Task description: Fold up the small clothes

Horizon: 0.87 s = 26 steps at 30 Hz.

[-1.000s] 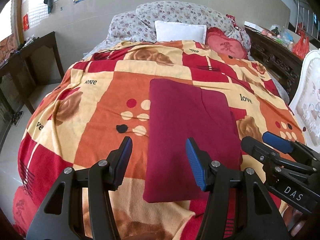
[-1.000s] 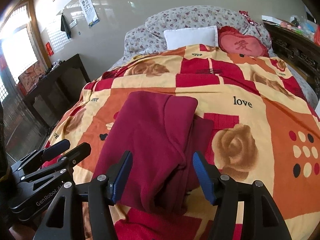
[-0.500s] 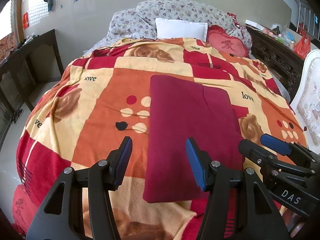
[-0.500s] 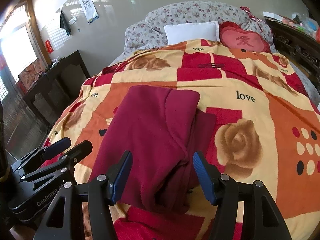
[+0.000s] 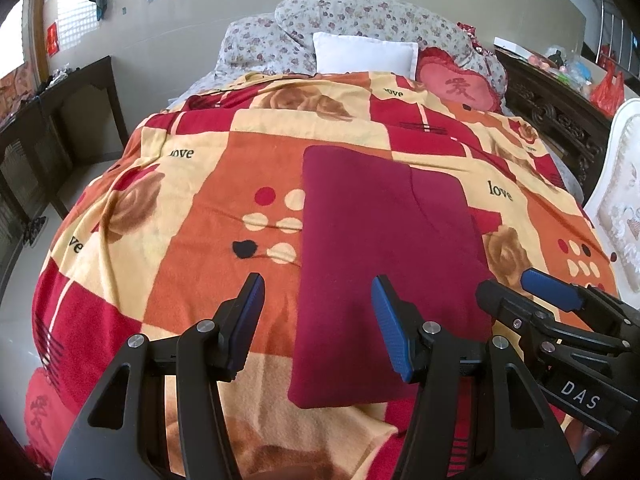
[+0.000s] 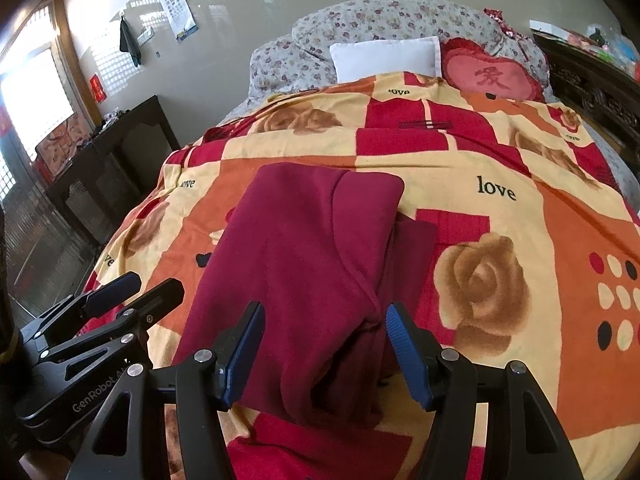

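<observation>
A: Any baskets or boxes holding things?

B: None that I can make out. The only thing bearing anything is the bed, under a patterned blanket (image 5: 192, 208), and lying on that is one folded dark red garment (image 5: 384, 248).

A: Counts?

B: One garment. Two tongs. At the head of the bed there is one white pillow (image 5: 364, 54), one red heart cushion (image 5: 460, 88) just beside it, and flowered bedding (image 5: 376, 20) piled behind both. A dark wooden table (image 5: 60, 120) stands off to one side of the bed, and a calendar (image 6: 178, 8) hangs on the wall.

A: Where does the garment sit against the tongs?

B: It lies flat in the middle of the blanket, near the foot edge. The left tongs (image 5: 318, 320) hang above its near left edge, so one blue pad (image 5: 390, 328) is over the cloth and the other over bare blanket. The right tongs (image 6: 324, 344) hang over its near right part, where a folded flap bunches up.

A: Are they gripping?

B: No. Both stand with their jaws apart and nothing pinched; neither seems to touch the cloth. Each also shows at the edge of the other's camera, side by side.
</observation>
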Available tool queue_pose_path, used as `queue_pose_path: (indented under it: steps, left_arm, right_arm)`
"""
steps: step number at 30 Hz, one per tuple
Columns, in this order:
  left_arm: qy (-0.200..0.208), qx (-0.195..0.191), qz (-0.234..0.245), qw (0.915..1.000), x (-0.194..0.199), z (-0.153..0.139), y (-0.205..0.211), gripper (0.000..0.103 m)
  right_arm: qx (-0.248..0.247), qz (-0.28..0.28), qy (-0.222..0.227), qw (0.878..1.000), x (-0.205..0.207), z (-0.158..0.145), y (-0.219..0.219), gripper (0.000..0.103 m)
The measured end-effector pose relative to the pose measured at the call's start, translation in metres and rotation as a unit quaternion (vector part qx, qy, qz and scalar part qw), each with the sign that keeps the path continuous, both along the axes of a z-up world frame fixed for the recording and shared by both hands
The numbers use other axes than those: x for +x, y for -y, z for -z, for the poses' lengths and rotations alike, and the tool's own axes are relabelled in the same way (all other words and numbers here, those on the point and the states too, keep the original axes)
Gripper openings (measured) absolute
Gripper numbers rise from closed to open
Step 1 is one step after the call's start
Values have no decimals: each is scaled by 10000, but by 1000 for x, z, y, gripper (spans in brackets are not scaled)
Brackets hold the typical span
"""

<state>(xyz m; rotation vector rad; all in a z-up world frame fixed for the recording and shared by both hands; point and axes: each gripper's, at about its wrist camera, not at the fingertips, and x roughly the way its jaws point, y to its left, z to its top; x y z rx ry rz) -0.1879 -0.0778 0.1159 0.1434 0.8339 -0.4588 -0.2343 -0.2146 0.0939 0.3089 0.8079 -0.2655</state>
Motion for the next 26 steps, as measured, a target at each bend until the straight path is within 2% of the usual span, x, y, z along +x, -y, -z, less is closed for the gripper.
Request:
queue_pose_path:
  steps: [26]
  left_arm:
    - [-64, -31, -95, 9999, 6, 10, 1, 55]
  right_arm:
    - [127, -18, -164, 9998, 6, 12, 2, 61]
